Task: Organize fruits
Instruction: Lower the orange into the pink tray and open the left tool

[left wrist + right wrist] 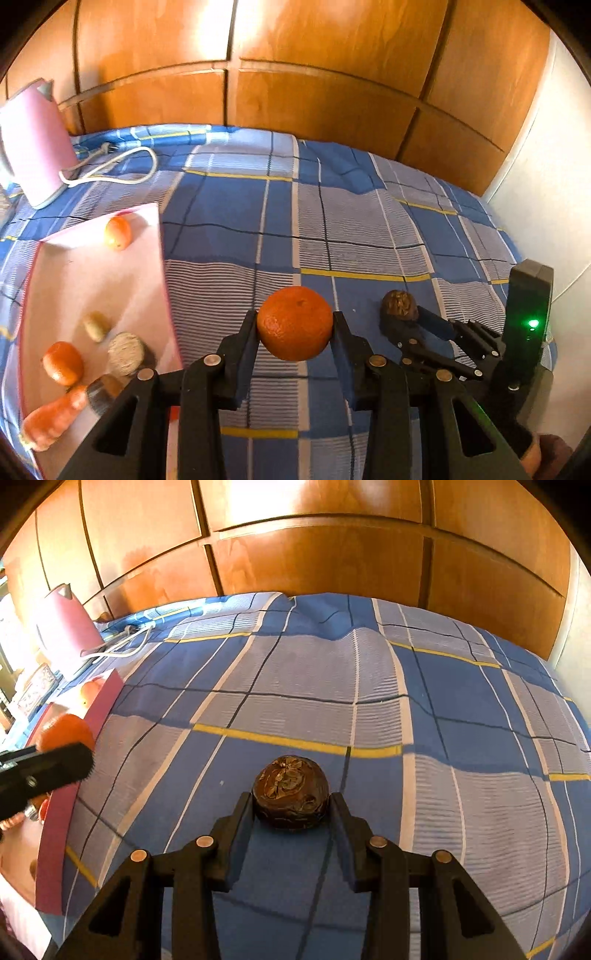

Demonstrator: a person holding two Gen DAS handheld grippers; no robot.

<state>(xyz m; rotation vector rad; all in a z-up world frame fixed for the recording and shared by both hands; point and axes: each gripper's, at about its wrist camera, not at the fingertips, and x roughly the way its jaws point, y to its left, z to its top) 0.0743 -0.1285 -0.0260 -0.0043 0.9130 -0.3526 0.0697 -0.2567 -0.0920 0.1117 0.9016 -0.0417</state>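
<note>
My left gripper [294,325] is shut on an orange [294,323] and holds it above the blue checked cloth. My right gripper [291,803] is shut on a dark brown wrinkled fruit [290,792]; it also shows in the left wrist view [400,303], to the right of the orange. A pink tray [92,280] lies at the left with two small oranges [118,232] [62,363], a pale small fruit [96,326], a round beige piece [126,353] and a long orange-pink fruit [51,421]. The left gripper and its orange [68,731] show at the left edge of the right wrist view.
A pink kettle [35,147] with a white cord [122,166] stands at the back left. Wooden cupboard doors [295,74] rise behind the cloth-covered surface [369,701]. A white wall [546,184] is at the right.
</note>
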